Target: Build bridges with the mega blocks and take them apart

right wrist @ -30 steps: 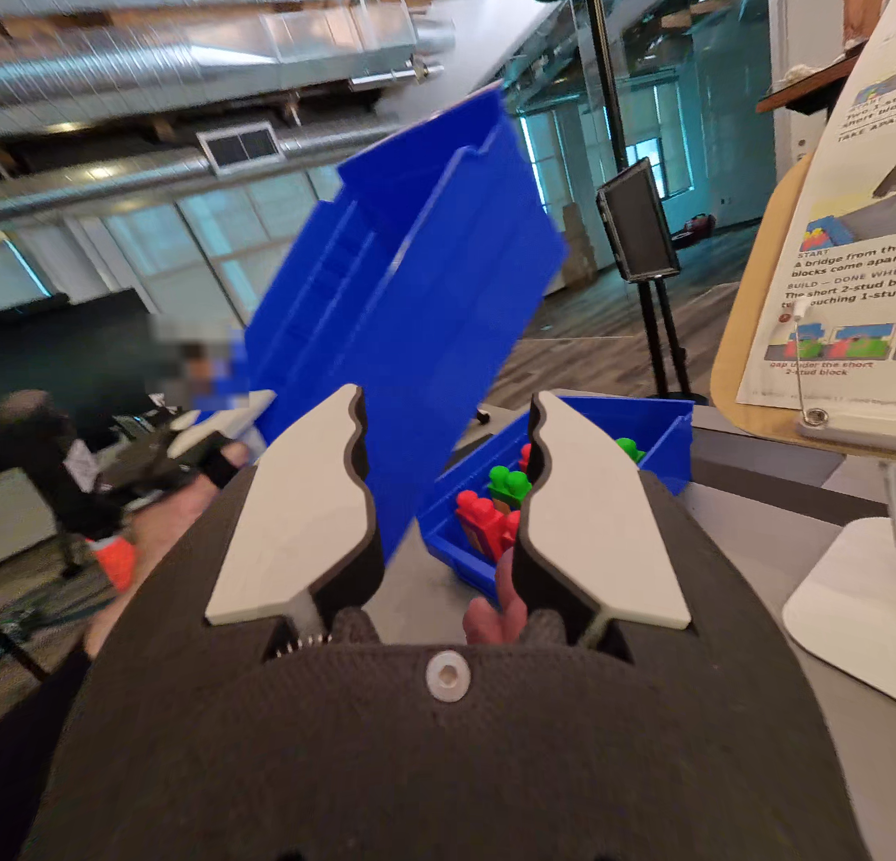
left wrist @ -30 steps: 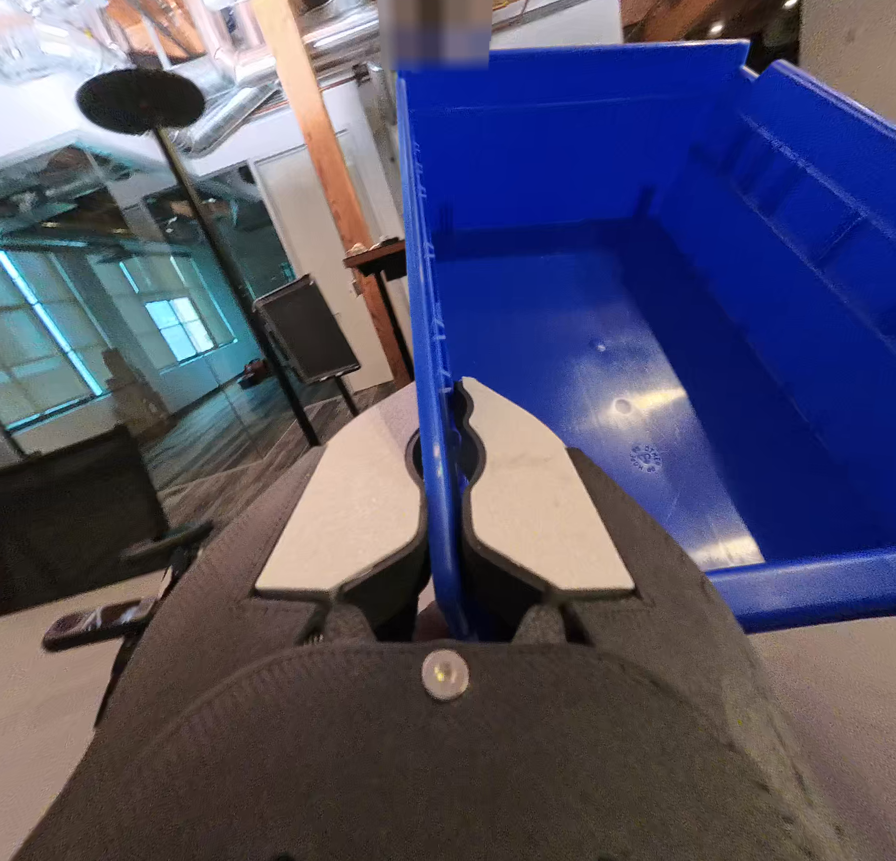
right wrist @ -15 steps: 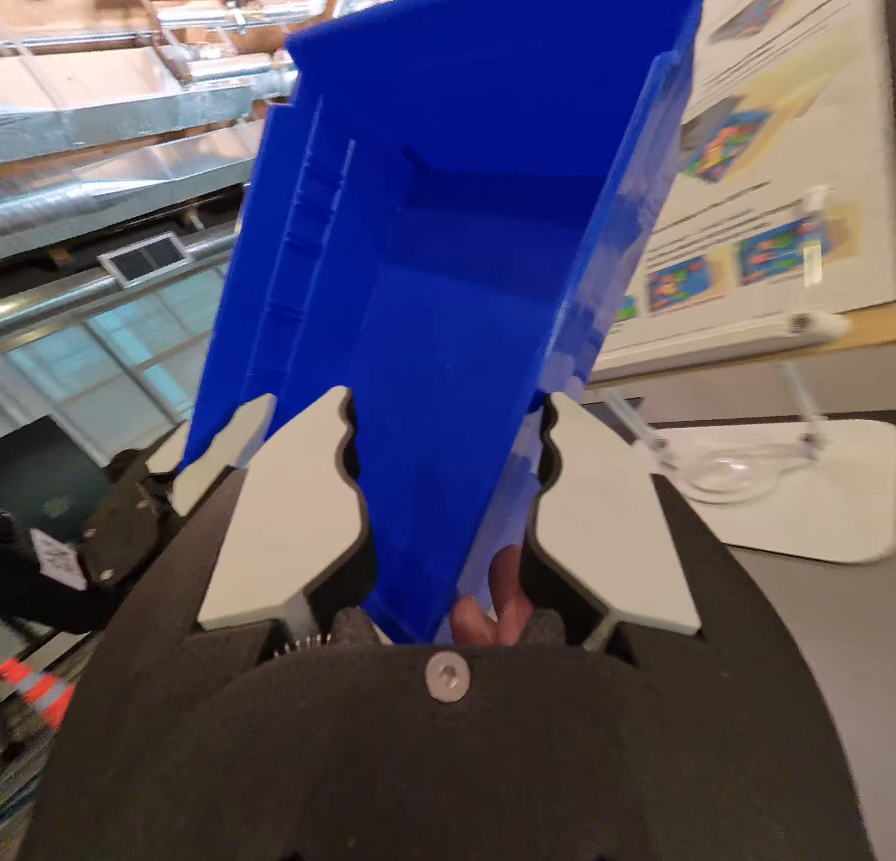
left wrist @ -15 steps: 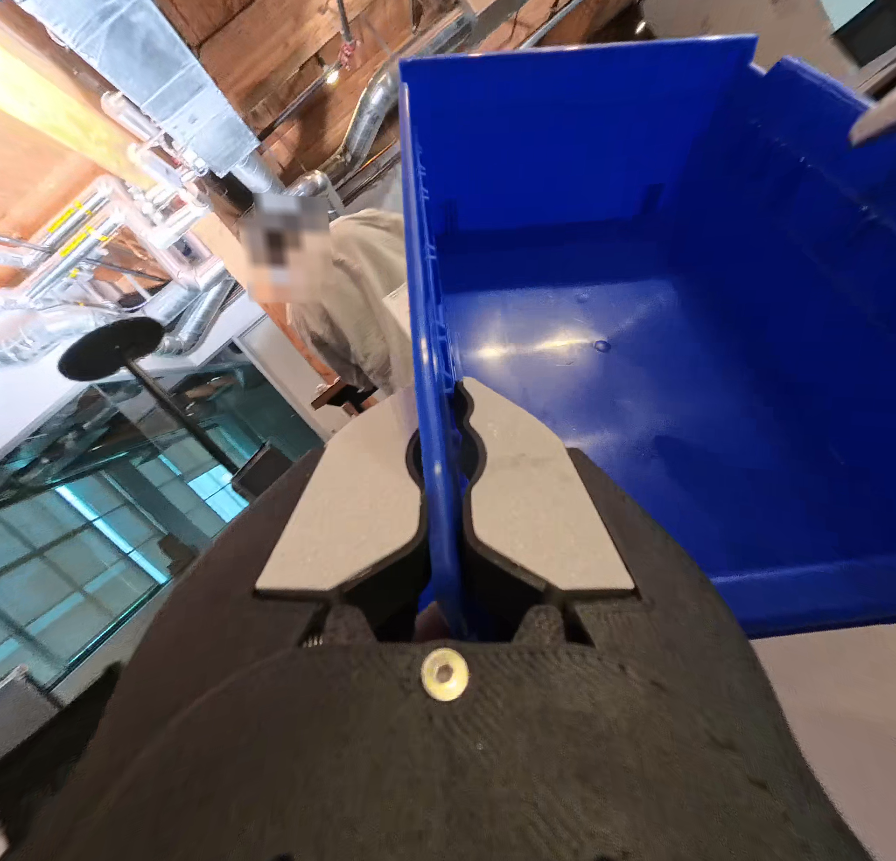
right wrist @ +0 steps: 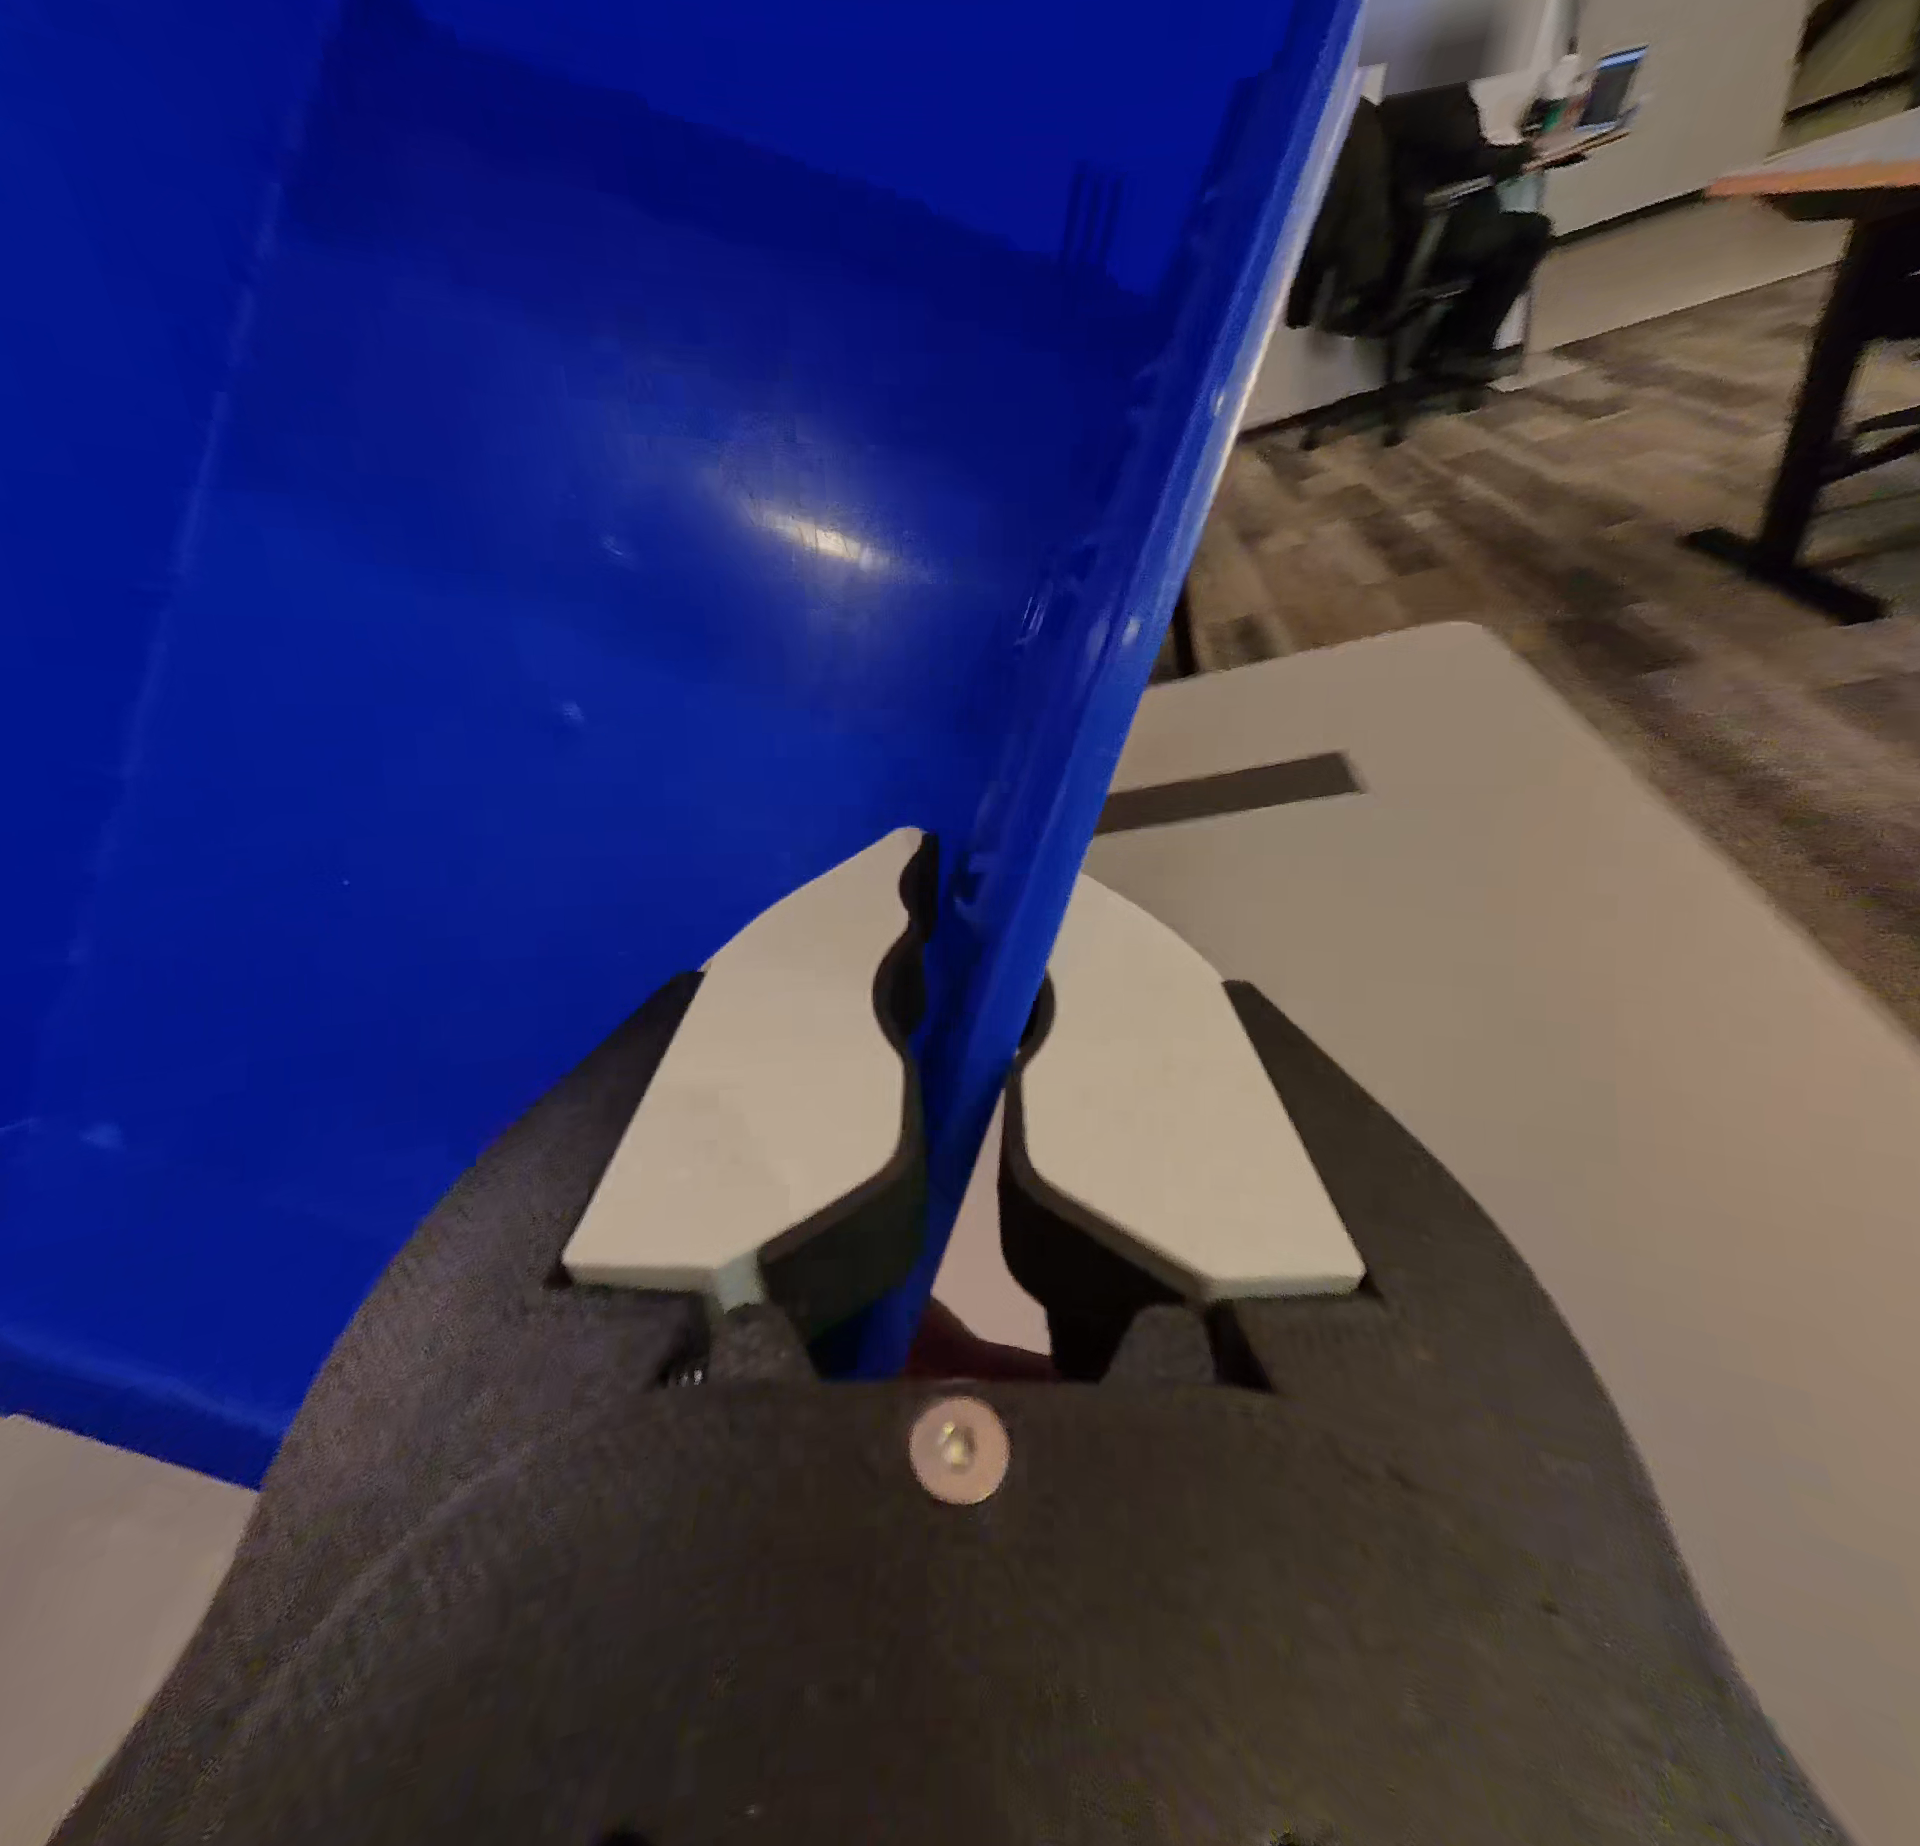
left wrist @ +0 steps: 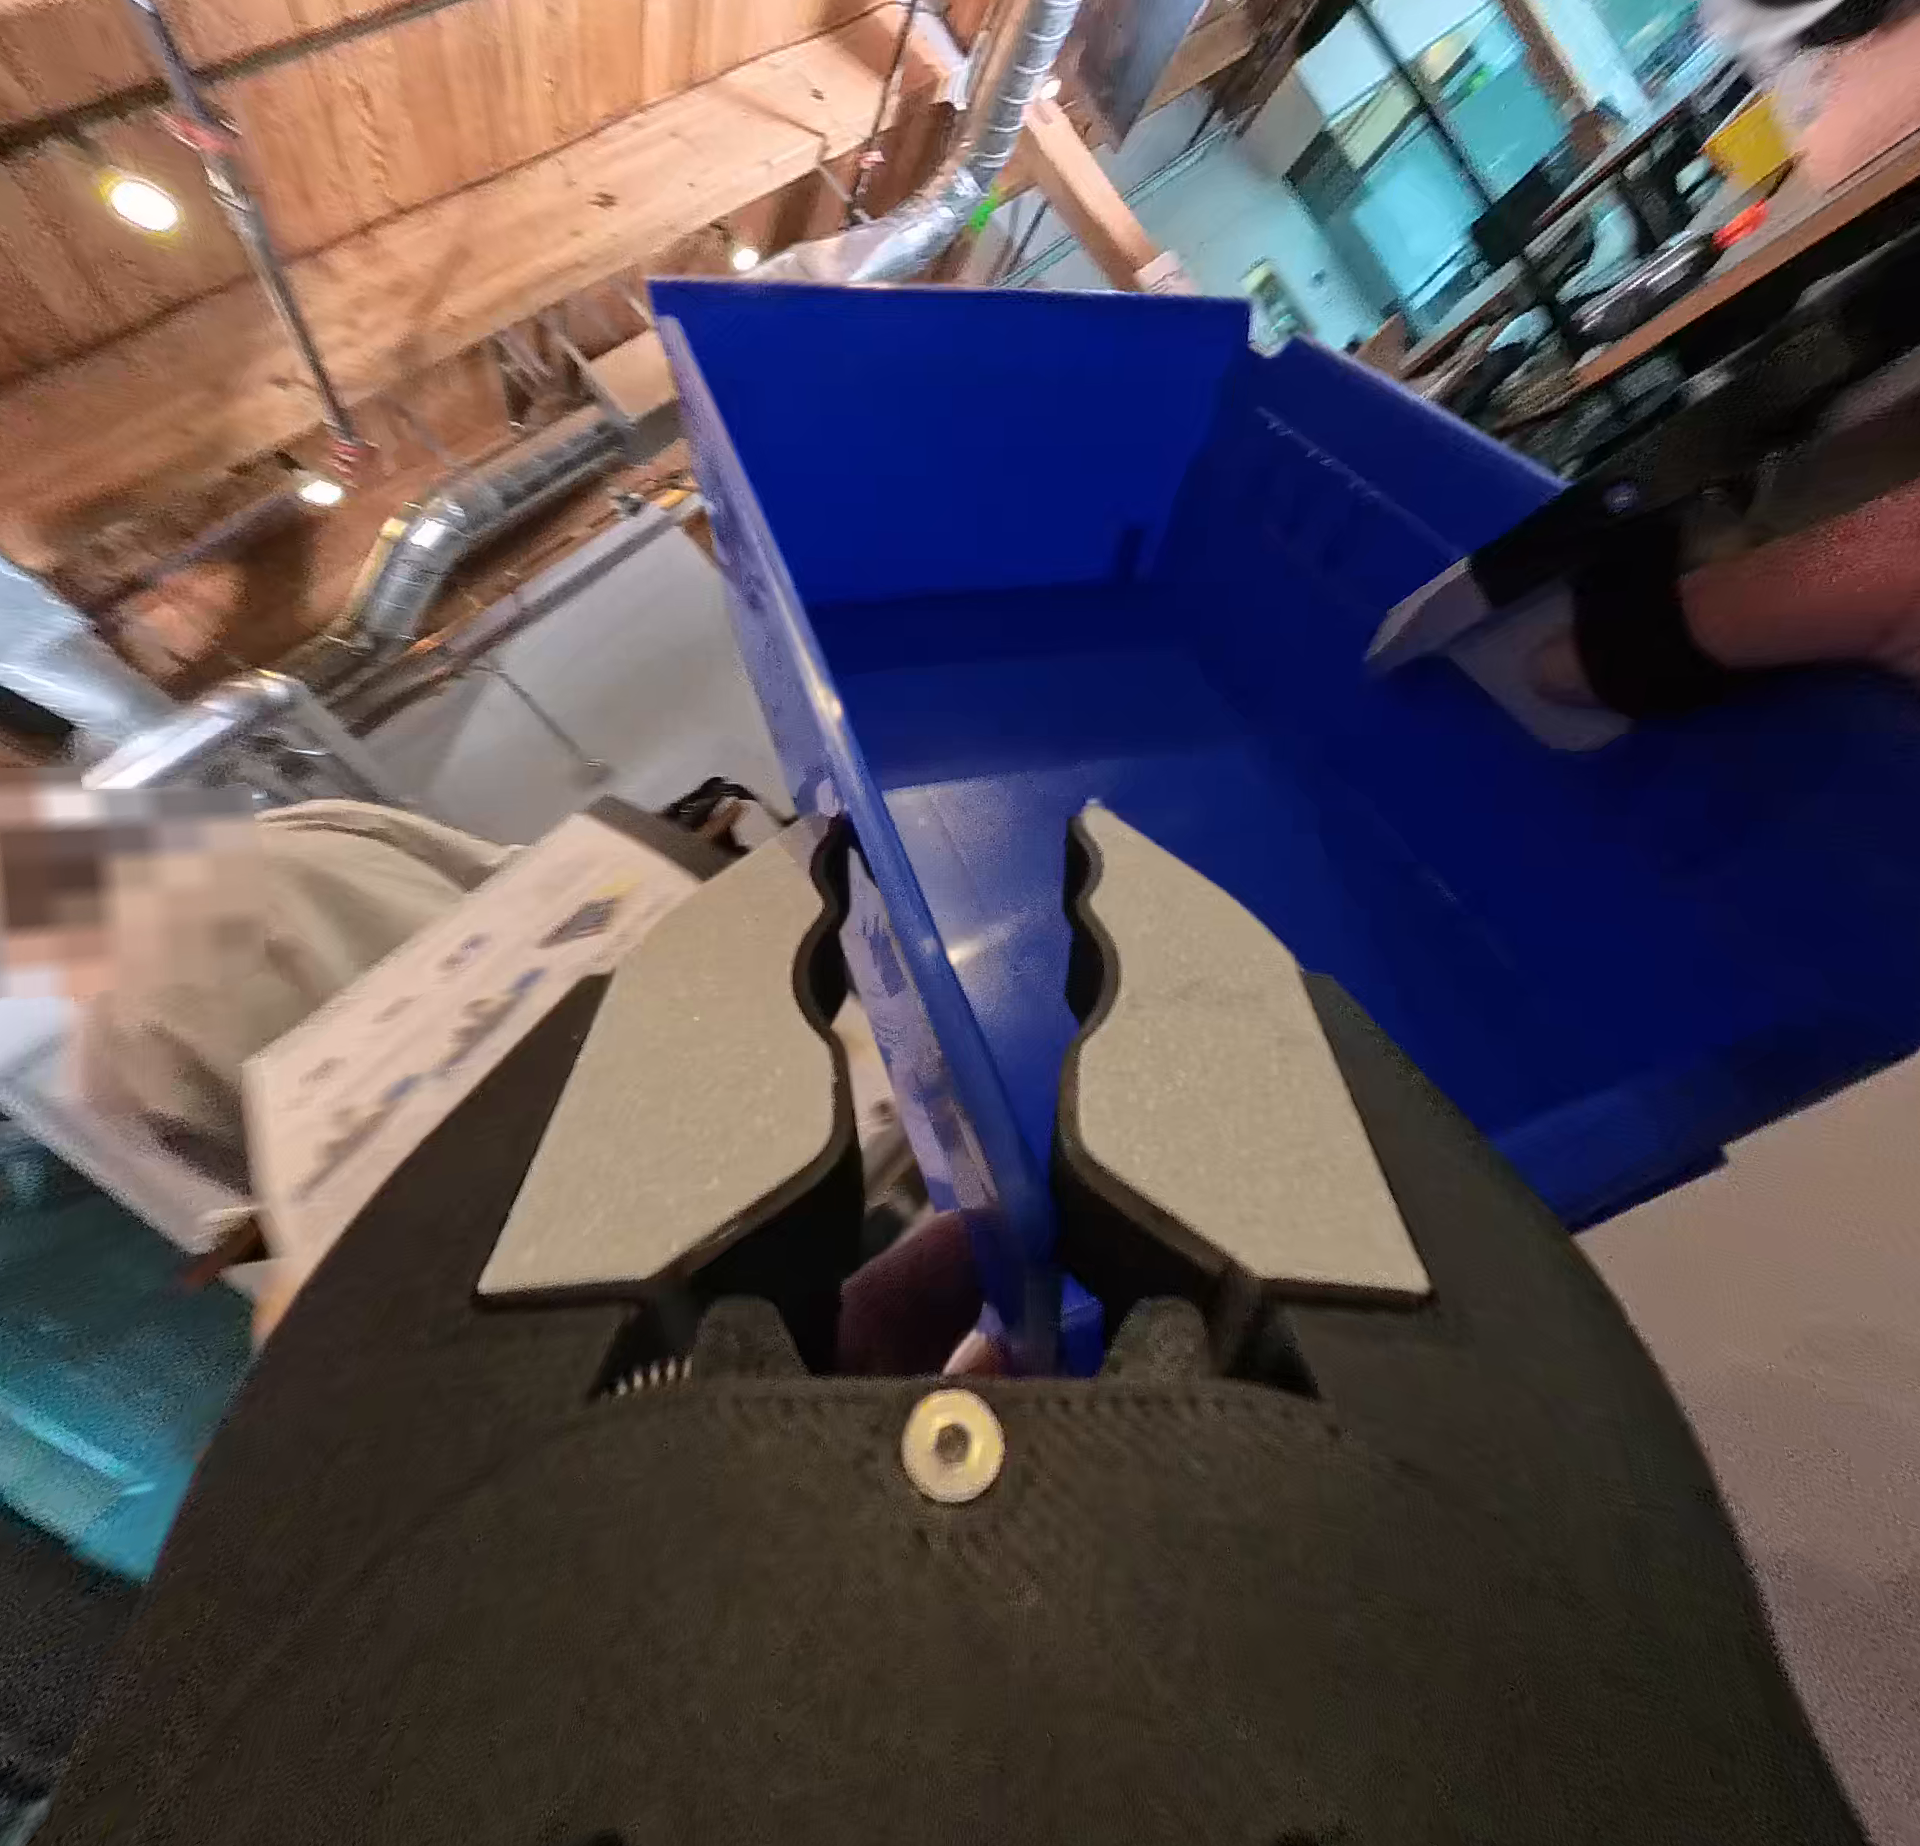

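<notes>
**Empty bin passing from one gripper to the other**

No blocks showed in either view; where they lay could not be told. The thing in hand was a blue bin (left wrist: 1039,508), empty inside and tipped up off the grey table (right wrist: 1455,965).

The right gripper (right wrist: 977,965) was clamped on one side wall of the bin, both pads pressing the wall, rim running up past the fingertips. The left wrist view showed the same gripper (left wrist: 1455,643) far off on the opposite wall.

The left gripper (left wrist: 951,923) stood parted. The near wall ran between its fingers (left wrist: 727,1069), close against the left pad, with a clear gap to the right pad. It was not gripping.

Judgement on the step: a handover, the right side taking the load.
- Draw the left fingers straight back along the wall, so neither pad catches the rim.
- Keep the right clamp firm; one wall pinched near an end likely lets the bin swing.
- Bring the base flat over the table before any release.

Hard to make out:
- The bin's underside and lower edge were cut off in both views.
- The right pad of the right gripper sat partly behind the wall.
- The background was smeared by motion; a blurred person (left wrist: 312,913) and a printed sheet (left wrist: 447,975) lay left of the left fingers.
</notes>
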The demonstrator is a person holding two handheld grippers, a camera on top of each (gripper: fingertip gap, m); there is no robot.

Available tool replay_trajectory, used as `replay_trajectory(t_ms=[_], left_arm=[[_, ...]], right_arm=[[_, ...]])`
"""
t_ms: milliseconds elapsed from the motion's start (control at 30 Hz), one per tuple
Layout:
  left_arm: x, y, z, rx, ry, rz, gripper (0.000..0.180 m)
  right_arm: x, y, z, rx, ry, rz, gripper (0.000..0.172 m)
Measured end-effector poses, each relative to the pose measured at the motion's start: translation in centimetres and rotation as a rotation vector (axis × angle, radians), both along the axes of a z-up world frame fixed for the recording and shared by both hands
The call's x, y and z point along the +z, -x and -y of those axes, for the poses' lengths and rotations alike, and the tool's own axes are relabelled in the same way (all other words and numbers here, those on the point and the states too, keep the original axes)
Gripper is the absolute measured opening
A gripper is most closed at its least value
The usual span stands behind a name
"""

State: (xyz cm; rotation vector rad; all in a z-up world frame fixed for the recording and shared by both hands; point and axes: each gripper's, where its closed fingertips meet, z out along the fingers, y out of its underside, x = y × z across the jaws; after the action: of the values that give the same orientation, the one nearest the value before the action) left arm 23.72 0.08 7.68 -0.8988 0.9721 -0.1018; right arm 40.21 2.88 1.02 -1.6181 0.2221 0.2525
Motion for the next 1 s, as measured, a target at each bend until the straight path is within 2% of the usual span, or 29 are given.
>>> replay_trajectory(t_ms=[67, 267, 333, 533, 667, 767, 1000], left_arm=[[-1.6, -2.6, -0.5, -0.045, 0.079, -0.006, 0.047], [-6.7, -8.1, -4.2, -0.128, 0.339, 0.071, 0.056], [-8.6, -9.4, -5.7, -0.13, 0.435, 0.09, 0.058], [-14.6, -12.3, -9.2, -0.168, 0.765, 0.164, 0.076], [-16.8, -13.7, -10.3, -0.172, 0.893, 0.158, 0.09], [-18.1, -14.6, -11.6, -0.176, 0.973, 0.182, 0.095], [-19.9, -15.8, -13.6, -0.164, 1.057, 0.158, 0.106]], right_arm=[[-0.7, -2.7, 0.1, -0.026, 0.086, 0.066, 0.009], [-3.6, -8.7, -1.7, -0.064, 0.329, 0.224, 0.01], [-5.1, -10.0, -2.9, -0.058, 0.421, 0.26, 0.01], [-8.9, -12.7, -7.2, -0.021, 0.638, 0.39, 0.011], [-12.0, -13.9, -10.1, 0.056, 0.763, 0.415, 0.01], [-13.3, -14.5, -12.1, 0.093, 0.814, 0.454, 0.01], [-16.1, -15.5, -15.6, 0.166, 0.921, 0.47, 0.01]])
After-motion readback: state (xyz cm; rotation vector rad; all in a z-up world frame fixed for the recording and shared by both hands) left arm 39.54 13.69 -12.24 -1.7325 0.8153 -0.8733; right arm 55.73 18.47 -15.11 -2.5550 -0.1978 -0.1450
